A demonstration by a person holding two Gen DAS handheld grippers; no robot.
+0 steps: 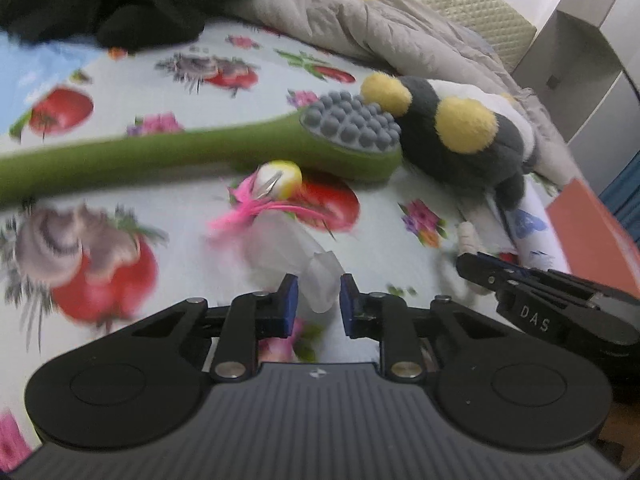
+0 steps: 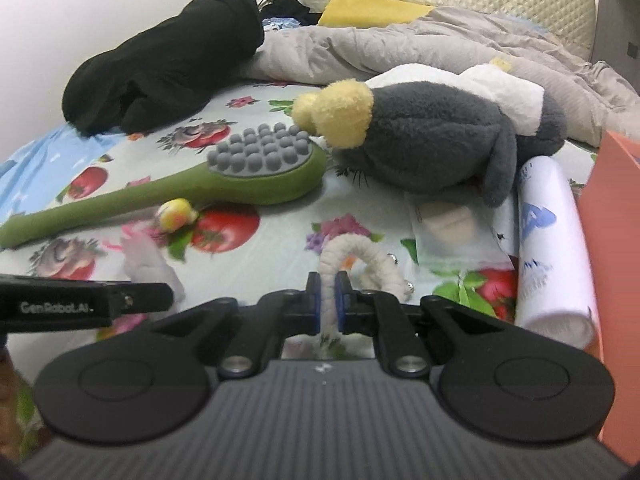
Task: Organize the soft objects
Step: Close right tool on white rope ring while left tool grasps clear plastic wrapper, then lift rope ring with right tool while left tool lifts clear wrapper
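Observation:
A grey plush toy (image 1: pixel 460 144) with yellow feet lies on the flowered bed sheet (image 1: pixel 380 248); it also shows in the right wrist view (image 2: pixel 432 144). A green plush brush (image 1: pixel 200 152) with grey knobs lies left of it, also in the right wrist view (image 2: pixel 240 180). A small ball toy with pink feathers (image 1: pixel 276 184) lies in front of the brush. My left gripper (image 1: pixel 319 300) is open around a translucent white soft thing (image 1: pixel 320 280). My right gripper (image 2: pixel 327 300) is shut on a white rope loop (image 2: pixel 360 260).
A black garment (image 2: pixel 168 60) and a grey quilt (image 2: pixel 400 44) lie at the back. A white roll (image 2: pixel 548 248) and an orange box (image 2: pixel 612 240) stand at the right. A clear packet (image 2: pixel 452 232) lies by the plush toy.

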